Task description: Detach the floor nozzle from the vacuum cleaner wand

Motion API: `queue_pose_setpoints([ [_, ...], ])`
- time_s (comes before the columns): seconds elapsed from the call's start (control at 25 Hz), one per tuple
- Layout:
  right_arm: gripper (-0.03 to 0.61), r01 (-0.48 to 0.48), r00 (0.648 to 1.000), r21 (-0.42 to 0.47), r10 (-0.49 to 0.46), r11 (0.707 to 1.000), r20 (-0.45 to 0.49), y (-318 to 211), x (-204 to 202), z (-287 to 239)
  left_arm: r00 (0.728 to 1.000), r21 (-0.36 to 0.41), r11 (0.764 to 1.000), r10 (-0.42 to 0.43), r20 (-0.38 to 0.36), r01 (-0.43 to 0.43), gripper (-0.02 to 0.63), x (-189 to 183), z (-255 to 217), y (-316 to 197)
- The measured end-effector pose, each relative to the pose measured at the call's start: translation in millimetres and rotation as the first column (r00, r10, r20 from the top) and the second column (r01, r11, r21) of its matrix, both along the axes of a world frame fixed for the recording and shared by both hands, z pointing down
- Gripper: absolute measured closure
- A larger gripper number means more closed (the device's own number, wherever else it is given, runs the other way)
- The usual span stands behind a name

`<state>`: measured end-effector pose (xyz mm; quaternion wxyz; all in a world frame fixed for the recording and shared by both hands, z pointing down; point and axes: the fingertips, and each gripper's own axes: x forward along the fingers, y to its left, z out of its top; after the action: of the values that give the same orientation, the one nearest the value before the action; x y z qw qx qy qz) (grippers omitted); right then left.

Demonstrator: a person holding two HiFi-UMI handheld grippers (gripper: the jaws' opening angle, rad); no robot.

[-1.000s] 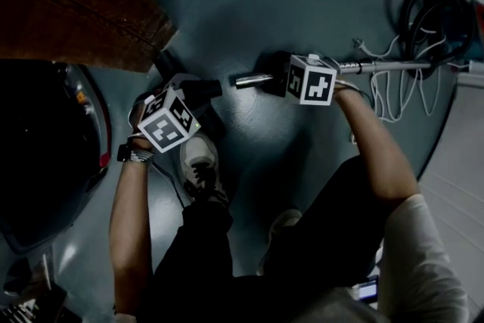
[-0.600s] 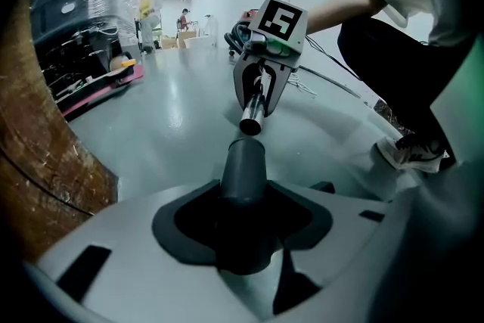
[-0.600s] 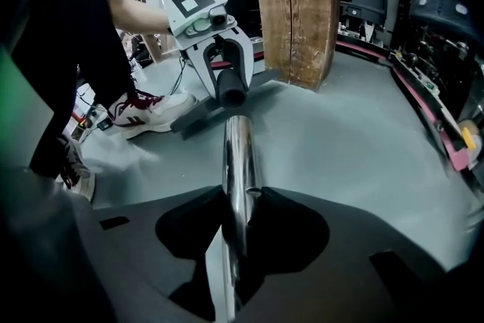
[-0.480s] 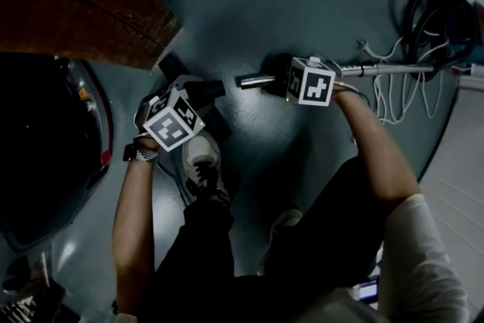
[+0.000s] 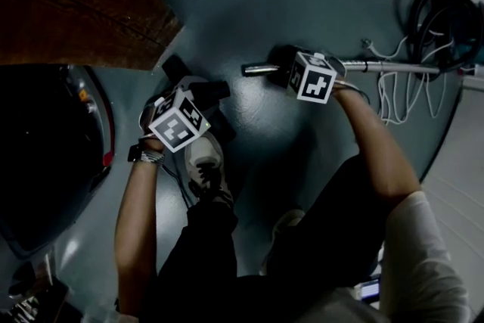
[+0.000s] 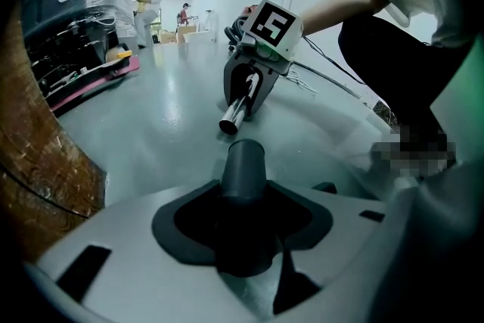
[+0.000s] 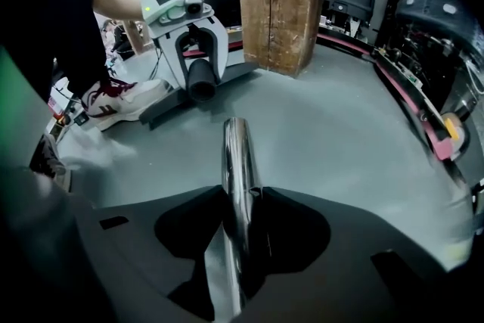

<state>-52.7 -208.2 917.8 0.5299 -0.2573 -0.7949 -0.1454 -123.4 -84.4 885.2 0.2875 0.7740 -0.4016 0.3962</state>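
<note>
The dark grey neck [image 6: 243, 163] of the floor nozzle sticks out between the jaws of my left gripper [image 6: 243, 202], which is shut on it. In the head view that gripper [image 5: 198, 98] is at centre left over the flat nozzle head [image 5: 175, 69]. The chrome wand [image 7: 236, 155] runs through my right gripper [image 7: 242, 202]. Its jaws have just been opening a little but still bear on the tube. The wand's open end [image 5: 257, 69] points at the nozzle neck [image 5: 218, 91] with a short gap between them. The right gripper [image 5: 281, 66] is low over the floor.
A person's white shoe [image 5: 203, 166] rests beside the nozzle. A brown wooden block [image 5: 68, 4] and a dark machine [image 5: 45, 147] fill the left. Black hose coils [image 5: 435, 11] and white cords [image 5: 393, 94] lie at the far right, along the wand.
The right gripper has sunk a little toward the floor with the wand. The left gripper and the nozzle have hardly moved. Wand and nozzle stay apart.
</note>
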Motion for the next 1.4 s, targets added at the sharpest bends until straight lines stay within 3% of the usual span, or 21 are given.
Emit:
queue_pose_setpoints([
  [0.2,0.405,-0.017,1.000,0.032,0.017,0.999,0.014,-9,-10,5,1.000,-0.015,1.000,0.012,-0.026,-0.012,0.425,12,3,-5],
  [0.48,0.391,-0.050,0.999,-0.012,0.050,0.999,0.009,-12,-11,8,1.000,-0.027,1.000,0.015,-0.025,-0.015,0.425,19,7,-8],
  [0.96,0.365,-0.097,0.995,-0.064,0.098,0.993,0.005,-10,-6,1,0.993,-0.075,0.992,0.103,0.059,-0.099,0.414,22,23,-5],
  [1.4,0.362,-0.091,0.996,-0.045,0.092,0.995,0.012,-12,-2,-10,0.999,-0.026,0.998,0.050,0.016,-0.050,0.369,21,16,-10],
])
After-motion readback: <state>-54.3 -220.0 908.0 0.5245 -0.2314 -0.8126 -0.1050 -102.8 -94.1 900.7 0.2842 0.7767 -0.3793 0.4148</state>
